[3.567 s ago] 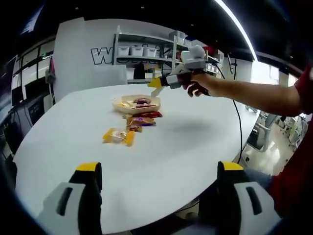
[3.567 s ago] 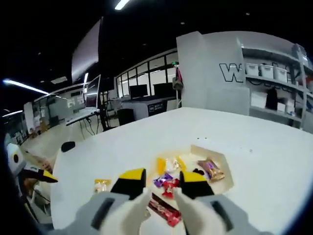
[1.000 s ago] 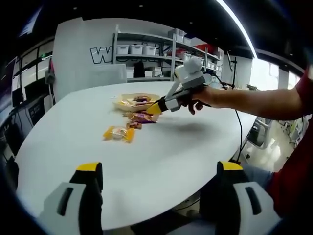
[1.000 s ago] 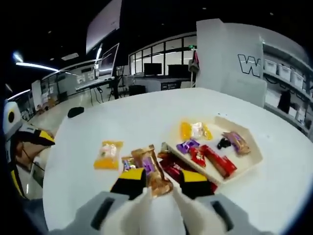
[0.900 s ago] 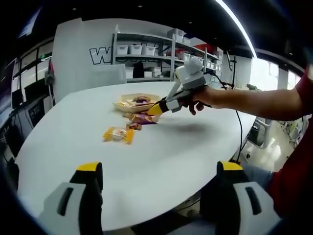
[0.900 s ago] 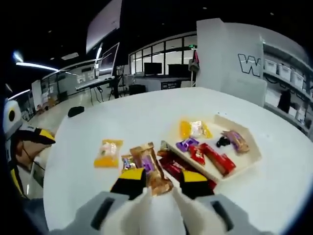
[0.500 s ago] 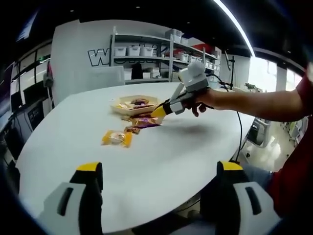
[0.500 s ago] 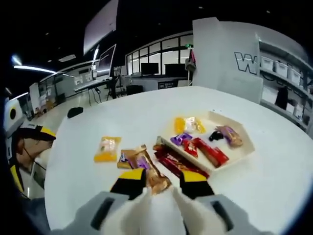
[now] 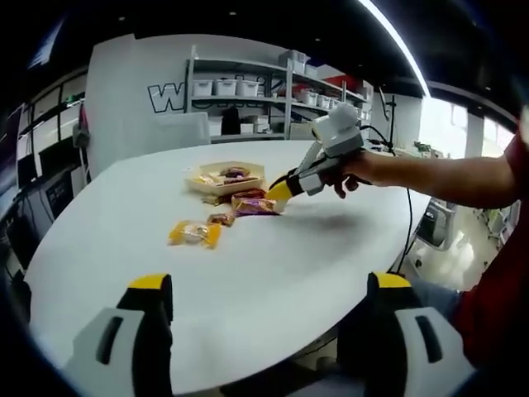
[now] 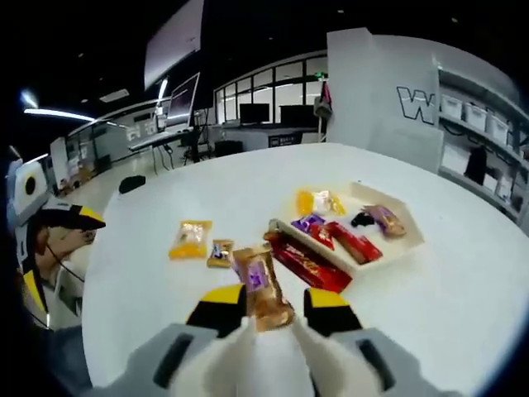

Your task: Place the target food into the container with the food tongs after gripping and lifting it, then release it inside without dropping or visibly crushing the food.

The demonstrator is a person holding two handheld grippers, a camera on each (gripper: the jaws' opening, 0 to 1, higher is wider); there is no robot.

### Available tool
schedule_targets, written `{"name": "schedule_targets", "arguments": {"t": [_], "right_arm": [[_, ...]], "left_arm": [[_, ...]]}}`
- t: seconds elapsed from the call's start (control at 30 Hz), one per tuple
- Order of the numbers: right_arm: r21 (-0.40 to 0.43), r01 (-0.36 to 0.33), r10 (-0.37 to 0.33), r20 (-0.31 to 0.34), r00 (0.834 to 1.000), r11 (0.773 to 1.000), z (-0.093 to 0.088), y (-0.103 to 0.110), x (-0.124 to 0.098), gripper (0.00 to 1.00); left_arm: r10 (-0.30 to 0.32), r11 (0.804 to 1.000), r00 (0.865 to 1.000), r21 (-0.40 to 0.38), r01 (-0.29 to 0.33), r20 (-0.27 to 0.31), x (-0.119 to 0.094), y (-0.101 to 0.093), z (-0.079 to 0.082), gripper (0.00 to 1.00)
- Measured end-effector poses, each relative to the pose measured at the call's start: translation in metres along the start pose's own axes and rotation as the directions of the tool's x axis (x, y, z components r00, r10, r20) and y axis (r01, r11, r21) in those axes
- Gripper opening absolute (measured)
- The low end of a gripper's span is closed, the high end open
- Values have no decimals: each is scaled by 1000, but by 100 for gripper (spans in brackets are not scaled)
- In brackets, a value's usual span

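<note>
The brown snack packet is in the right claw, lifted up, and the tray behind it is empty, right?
Not quite: the tray isn't empty; it holds several wrapped snacks, as the right gripper view shows. The brown snack packet does sit in the right claw, seemingly lifted.

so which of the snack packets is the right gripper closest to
The brown packet with the purple label, lying lengthwise between the right gripper jaws. The small packet and yellow packet lie farther off.

Snack packets point(image 10: 189, 238) lie left of the tray point(image 10: 402, 240) — perhaps touching — on the table point(image 10: 463, 306).
</note>
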State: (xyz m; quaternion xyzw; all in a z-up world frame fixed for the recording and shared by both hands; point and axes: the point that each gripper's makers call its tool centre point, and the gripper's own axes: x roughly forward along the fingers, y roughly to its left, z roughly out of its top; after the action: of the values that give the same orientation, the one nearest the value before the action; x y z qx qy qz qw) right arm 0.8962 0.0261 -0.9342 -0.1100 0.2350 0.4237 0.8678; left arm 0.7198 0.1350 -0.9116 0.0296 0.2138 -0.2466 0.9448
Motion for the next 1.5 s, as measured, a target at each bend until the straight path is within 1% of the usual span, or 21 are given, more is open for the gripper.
{"name": "schedule_targets", "arguments": {"t": [0.1,0.23,0.37,0.4,0.47,0.63,0.83,1.03,1.23,1.37,1.5], "right_arm": [[-4,1,-1,0,1000,1000,1,0,-2,22],[7,2,-3,20,1000,1000,10,-1,-4,22],[10,1,-1,32,999,1000,17,1,-2,22],[14,-7,6,43,999,1000,21,4,-1,22],[9,-11,11,44,999,1000,23,7,2,22],[-12,-21,22,31,999,1000,24,11,14,22],[-21,-26,27,32,999,999,27,12,19,23],[-29,-35,36,33,999,999,31,15,28,23],[-46,-47,48,33,998,998,33,19,29,23],[-67,-40,44,58,997,997,39,17,31,24],[-62,-60,63,44,997,996,37,21,35,24]], "left_arm": [[3,1000,1000,-4,-3,3,0,1,1,96],[9,1000,1000,-16,-9,7,-1,1,1,98],[17,999,1000,-29,-17,12,-2,3,1,99],[19,999,1000,-35,-18,14,-2,3,1,99],[17,999,1000,-38,-16,14,-2,3,0,99],[16,999,1000,-34,-16,10,-3,2,-1,99],[31,999,999,-39,-31,7,-7,9,-3,99],[33,999,999,-43,-33,9,-7,9,-2,98],[35,998,999,-44,-34,4,-8,11,-5,98],[39,998,999,-45,-39,4,-9,13,-6,97],[40,998,999,-46,-40,4,-10,13,-6,97]]}}
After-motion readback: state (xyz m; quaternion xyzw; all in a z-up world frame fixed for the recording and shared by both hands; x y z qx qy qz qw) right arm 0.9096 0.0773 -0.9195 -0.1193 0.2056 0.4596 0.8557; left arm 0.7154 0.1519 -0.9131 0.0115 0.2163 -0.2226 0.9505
